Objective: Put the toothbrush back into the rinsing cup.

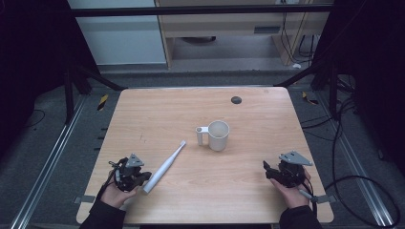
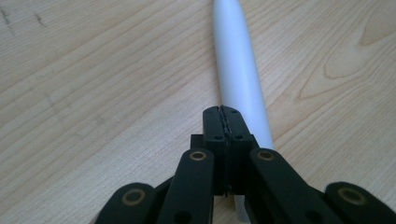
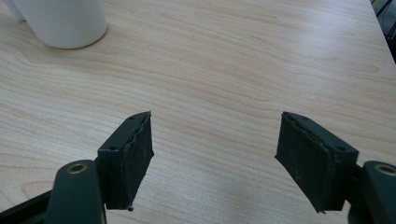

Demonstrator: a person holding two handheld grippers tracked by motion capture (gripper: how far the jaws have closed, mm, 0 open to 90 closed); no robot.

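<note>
Left gripper (image 1: 143,177): your left hand (image 1: 114,193) holds it at the near-left part of the tabletop (image 1: 157,109). In the left gripper view (image 2: 222,122) its jaws are pressed flat together with nothing between them, poised just over the thick end of the toothbrush.
Right gripper (image 1: 267,169): your right hand (image 1: 292,194) holds it near the front-right corner. In the right gripper view (image 3: 212,154) its jaws stand wide apart, gripping nothing, with bare wood between them.
Toothbrush (image 1: 164,167): white, lying flat on the tabletop, running diagonally from its thick handle end by your left gripper up to its brush head, which points towards the cup. In the left gripper view (image 2: 238,70) the handle stretches away from just beside the closed jaws.
Cup (image 1: 218,135): white, with a handle on its left side, standing upright around the middle of the tabletop, apart from the toothbrush head. In the right gripper view (image 3: 65,21) its base sits at the upper left, well apart from the jaws.
Black disc (image 1: 236,99): small and round, on the far side of the tabletop.
</note>
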